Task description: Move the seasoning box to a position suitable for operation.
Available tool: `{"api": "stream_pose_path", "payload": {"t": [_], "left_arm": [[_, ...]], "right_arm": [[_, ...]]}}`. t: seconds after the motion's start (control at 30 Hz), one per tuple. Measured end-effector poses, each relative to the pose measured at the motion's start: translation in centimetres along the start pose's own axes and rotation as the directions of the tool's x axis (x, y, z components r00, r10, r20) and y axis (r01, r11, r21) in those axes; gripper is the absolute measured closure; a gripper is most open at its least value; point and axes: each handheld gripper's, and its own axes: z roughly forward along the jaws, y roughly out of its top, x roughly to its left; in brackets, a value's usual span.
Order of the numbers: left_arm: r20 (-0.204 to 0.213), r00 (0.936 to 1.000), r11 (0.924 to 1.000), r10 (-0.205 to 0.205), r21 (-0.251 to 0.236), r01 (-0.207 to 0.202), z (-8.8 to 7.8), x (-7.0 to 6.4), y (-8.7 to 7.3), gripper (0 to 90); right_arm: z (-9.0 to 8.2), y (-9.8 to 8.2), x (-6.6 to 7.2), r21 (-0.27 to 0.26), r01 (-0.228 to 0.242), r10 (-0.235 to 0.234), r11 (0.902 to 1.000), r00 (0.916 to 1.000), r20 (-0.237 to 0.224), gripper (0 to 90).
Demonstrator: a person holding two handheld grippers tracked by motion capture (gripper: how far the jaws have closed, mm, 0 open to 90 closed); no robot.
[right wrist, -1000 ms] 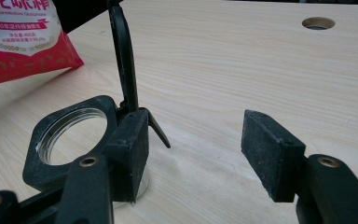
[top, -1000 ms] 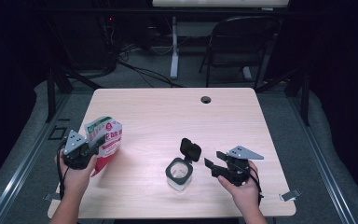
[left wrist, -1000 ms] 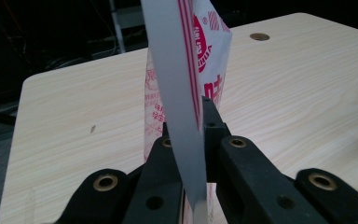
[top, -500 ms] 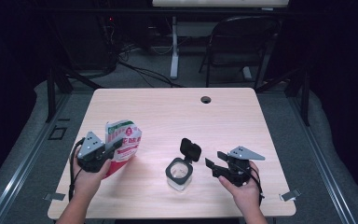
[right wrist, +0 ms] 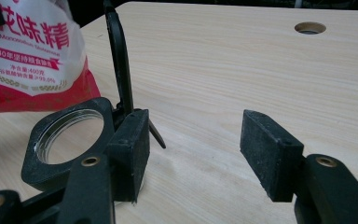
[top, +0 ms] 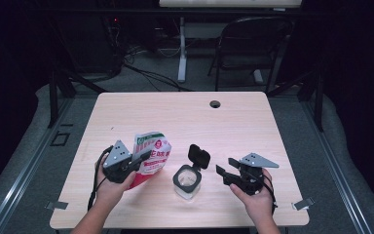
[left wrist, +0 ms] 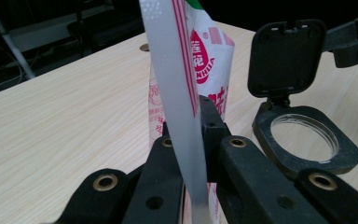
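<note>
My left gripper (top: 143, 158) is squeezed tight, its 2 jaws pointing right. My right gripper (top: 226, 172) sits low, its 2 jaws wide apart, pointing left

I work at a pale wood-grain table (top: 175, 117) with a round cable hole (top: 215, 104) near its far edge. The room around me is dark; light falls on the tabletop and the grey floor (top: 146, 80) close by, and the rest drops off into black. Beyond the far edge stands a dark folding chair (top: 253, 46), and beside it a white post (top: 181, 48) rises from the floor. Black cables (top: 141, 73) trail across the floor there. Metal rails (top: 24, 165) run along both sides of the table, and a dark frame leg (top: 53, 97) stands at the left.
</note>
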Motion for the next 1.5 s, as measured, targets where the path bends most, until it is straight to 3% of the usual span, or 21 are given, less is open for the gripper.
{"api": "stream_pose_path", "payload": {"t": [0.17,0.4,0.57,0.77,0.83,0.93,1.0,1.13,1.27,1.5], "left_arm": [[0.002,0.9999,0.9999,-0.015,0.002,0.015,-0.4,0.1,-0.4,90.0],[0.011,0.9986,0.9985,-0.052,0.016,0.052,-0.9,0.2,-0.9,90.0],[-0.001,0.9987,0.9982,-0.051,0.030,0.051,-1.2,0.0,-1.5,90.0],[0.007,0.9948,0.9933,-0.102,0.055,0.101,-1.8,0.0,-2.9,90.0],[-0.002,0.9938,0.9914,-0.111,0.070,0.111,-1.9,0.0,-3.4,89.9],[0.026,0.9855,0.9842,-0.168,0.063,0.166,-2.1,0.3,-4.2,89.6],[0.025,0.9832,0.9823,-0.181,0.055,0.179,-2.3,0.3,-4.4,89.6],[0.017,0.9837,0.9822,-0.179,0.062,0.177,-2.7,0.1,-4.7,88.8],[0.010,0.9840,0.9824,-0.178,0.061,0.177,-2.9,0.0,-5.0,87.3],[0.026,0.9861,0.9844,-0.164,0.069,0.162,-3.1,-0.3,-5.2,86.6]], "right_arm": [[-0.7,0.5,-0.1,-0.018,-0.004,0.004,0.9998,0.9999,-0.015,46.8],[-1.8,1.9,0.4,-0.062,-0.027,0.021,0.9977,0.9951,-0.097,54.1],[-3.0,3.6,1.6,-0.106,0.009,-0.024,0.9944,0.9895,-0.143,57.8],[-2.6,4.9,3.7,-0.126,0.038,-0.067,0.9912,0.9705,-0.232,58.6],[-1.9,5.2,4.5,-0.102,0.074,-0.098,0.9921,0.9626,-0.253,58.6],[-0.6,5.5,5.5,-0.076,0.097,-0.114,0.9924,0.9527,-0.282,59.5],[0.3,5.7,6.2,-0.056,0.119,-0.130,0.9913,0.9434,-0.305,60.4],[2.2,5.7,7.8,-0.003,0.172,-0.162,0.9851,0.9256,-0.342,60.3],[3.9,5.9,9.1,0.031,0.178,-0.153,0.9835,0.9084,-0.389,59.2],[6.5,6.1,11.2,0.078,0.211,-0.158,0.9744,0.8890,-0.430,56.6]]}}
